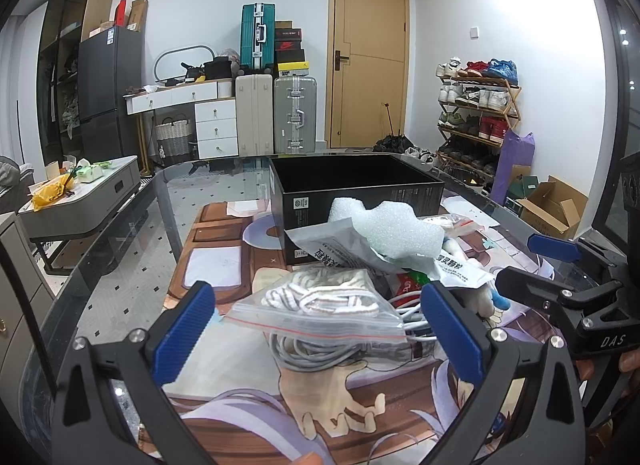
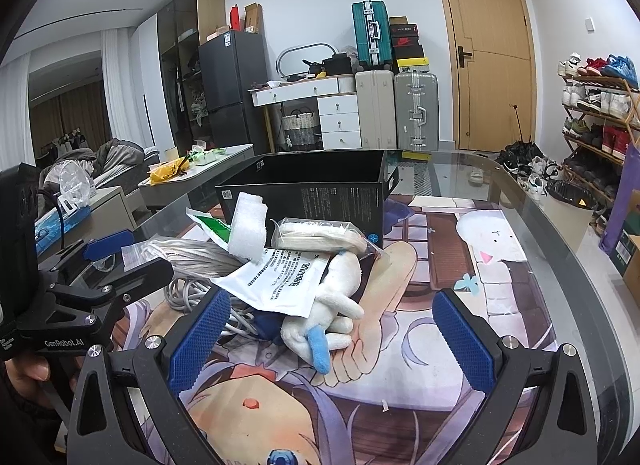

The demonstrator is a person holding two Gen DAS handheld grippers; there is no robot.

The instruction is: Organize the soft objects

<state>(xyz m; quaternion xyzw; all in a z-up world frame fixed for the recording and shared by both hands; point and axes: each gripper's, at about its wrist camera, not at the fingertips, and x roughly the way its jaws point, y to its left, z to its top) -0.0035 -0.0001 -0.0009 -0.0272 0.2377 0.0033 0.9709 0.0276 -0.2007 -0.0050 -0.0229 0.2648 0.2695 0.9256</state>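
Observation:
A pile of soft objects lies on a printed mat before an open black box (image 1: 352, 185) (image 2: 316, 189). In the left wrist view a zip bag of white rope (image 1: 320, 301) sits on a grey cable coil (image 1: 316, 349), with white foam (image 1: 384, 225) and a printed pouch (image 1: 352, 253) behind. My left gripper (image 1: 320, 341) is open, its pads either side of the zip bag. In the right wrist view a white plush toy (image 2: 332, 305) lies under a printed pouch (image 2: 280, 277), beside foam (image 2: 248, 225). My right gripper (image 2: 332, 345) is open around the plush.
The glass table's curved edge (image 1: 120, 233) (image 2: 560, 233) runs around the mat. Each gripper shows in the other's view, the right gripper (image 1: 560, 281) at the right and the left gripper (image 2: 100, 265) at the left. Suitcases, drawers and a shoe rack stand behind.

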